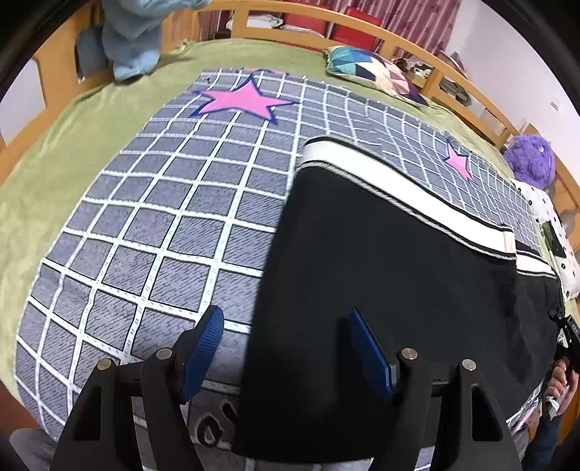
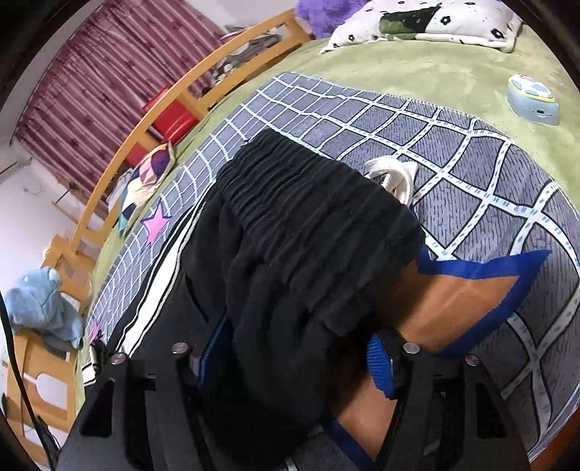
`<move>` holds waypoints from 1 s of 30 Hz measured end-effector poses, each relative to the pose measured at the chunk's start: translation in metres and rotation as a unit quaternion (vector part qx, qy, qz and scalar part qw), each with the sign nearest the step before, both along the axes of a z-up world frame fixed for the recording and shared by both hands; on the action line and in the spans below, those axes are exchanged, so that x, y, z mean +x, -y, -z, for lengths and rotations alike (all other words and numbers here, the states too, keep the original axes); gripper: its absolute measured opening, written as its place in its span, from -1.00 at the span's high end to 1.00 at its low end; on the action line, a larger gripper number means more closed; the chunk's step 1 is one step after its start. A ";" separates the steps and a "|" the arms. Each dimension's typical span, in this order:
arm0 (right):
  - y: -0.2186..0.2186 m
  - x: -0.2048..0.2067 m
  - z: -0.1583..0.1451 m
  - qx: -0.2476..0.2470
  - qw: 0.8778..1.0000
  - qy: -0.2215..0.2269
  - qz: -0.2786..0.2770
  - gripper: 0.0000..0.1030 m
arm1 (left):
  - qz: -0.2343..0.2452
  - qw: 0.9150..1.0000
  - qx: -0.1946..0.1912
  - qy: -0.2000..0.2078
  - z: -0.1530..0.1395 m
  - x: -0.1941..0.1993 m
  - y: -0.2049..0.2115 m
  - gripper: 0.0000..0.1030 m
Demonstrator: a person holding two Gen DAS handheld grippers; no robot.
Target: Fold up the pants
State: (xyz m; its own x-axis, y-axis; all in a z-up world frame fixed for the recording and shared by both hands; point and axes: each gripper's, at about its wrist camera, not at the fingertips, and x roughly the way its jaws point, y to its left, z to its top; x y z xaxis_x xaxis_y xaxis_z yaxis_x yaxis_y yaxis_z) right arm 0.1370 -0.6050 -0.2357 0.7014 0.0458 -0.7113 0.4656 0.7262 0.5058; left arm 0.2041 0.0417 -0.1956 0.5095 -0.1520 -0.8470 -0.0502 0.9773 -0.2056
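Pants: the black pants (image 1: 380,275) lie flat on the grey checked blanket (image 1: 152,217), on its right part in the left wrist view. A white stripe (image 1: 406,184) with thin black lines runs along the far edge.
Waistband: in the right wrist view the black bunched waistband (image 2: 308,224) sits between the 2 fingers of the right gripper (image 2: 290,358). A white drawstring (image 2: 391,174) peeks out from behind it and rests on the blanket.
Left gripper: the left gripper (image 1: 284,347) has its 2 blue pads wide apart. The left pad (image 1: 204,344) is over the blanket. The right pad (image 1: 369,351) is over the black cloth. The edge of the pants runs through the gap. It holds nothing.
Right gripper: the waistband fills the gap and hides the left pad. The right blue pad (image 2: 378,366) shows beside the cloth. I cannot tell if it is pinching the cloth.
Bed: the blanket lies on a green sheet (image 1: 54,152) inside a wooden bed frame (image 1: 417,47).
Around the bed: a blue stuffed toy (image 1: 134,32), a purple stuffed toy (image 1: 531,159), a colourful pillow (image 1: 377,70), a white pillow with black flowers (image 2: 427,21) and a small blue toy (image 2: 533,99).
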 end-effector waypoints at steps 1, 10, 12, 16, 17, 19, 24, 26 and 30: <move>-0.003 0.002 -0.001 -0.011 1.000 -0.005 0.002 -0.15 | 0.000 1.000 -0.011 -0.003 0.003 0.003 -0.003 -0.36; -0.028 0.000 -0.035 -0.087 0.996 -0.011 0.006 0.27 | 0.074 0.996 -0.051 0.001 0.016 0.025 0.016 -0.36; -0.041 0.001 -0.052 -0.115 0.993 -0.005 0.005 0.32 | 0.064 0.997 -0.053 -0.002 0.014 0.029 0.018 0.13; -0.067 0.002 -0.091 -0.153 0.988 0.016 -0.004 0.38 | 0.061 0.991 -0.116 0.008 -0.006 0.030 0.003 0.79; -0.073 0.002 -0.100 -0.161 0.987 0.022 -0.007 0.38 | 0.063 0.989 -0.130 0.019 -0.017 0.030 0.001 0.80; -0.088 0.008 -0.119 -0.180 0.983 0.031 -0.008 0.41 | 0.070 0.988 -0.134 0.040 -0.038 0.030 0.003 0.80; -0.127 0.032 -0.173 -0.185 0.979 0.082 -0.018 0.45 | 0.093 0.981 -0.144 0.088 -0.090 0.046 0.010 0.80; -0.142 0.040 -0.196 -0.188 0.976 0.103 -0.023 0.46 | 0.098 0.978 -0.152 0.102 -0.106 0.049 0.002 0.80; -0.170 0.050 -0.232 -0.180 0.971 0.155 -0.042 0.47 | 0.091 0.978 -0.134 0.134 -0.137 0.048 -0.030 0.80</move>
State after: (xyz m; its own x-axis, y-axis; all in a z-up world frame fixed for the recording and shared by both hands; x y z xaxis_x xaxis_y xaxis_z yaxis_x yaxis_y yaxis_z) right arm 0.1868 -0.4352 -0.0038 0.8886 -0.0996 -0.4477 0.2628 0.9105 0.3191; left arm 0.2518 0.0719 -0.0586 0.6520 -0.4581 -0.6042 0.2099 0.8748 -0.4367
